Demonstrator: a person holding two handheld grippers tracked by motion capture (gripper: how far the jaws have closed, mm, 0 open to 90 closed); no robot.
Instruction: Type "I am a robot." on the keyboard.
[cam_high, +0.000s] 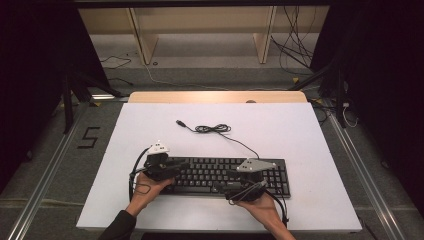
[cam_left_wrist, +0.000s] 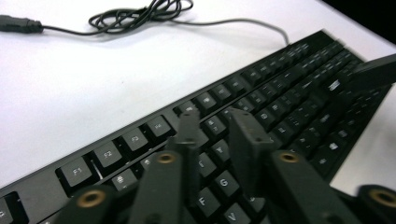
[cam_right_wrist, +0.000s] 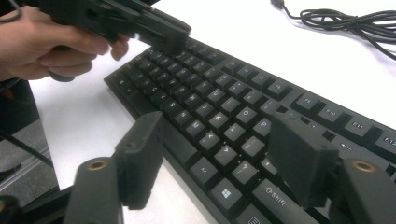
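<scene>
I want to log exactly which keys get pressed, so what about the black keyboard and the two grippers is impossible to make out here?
- Black plastic keyboard, high view: legends too small to read; both grippers cover parts of the rows.
- Left gripper, left gripper view: narrow jaw gap; key contact hidden behind the tips. Far keys blurred.
- Right gripper, right gripper view: jaws wide apart; bottom row cut off by the edge.
- Thin black cable: plug too small to identify.
</scene>
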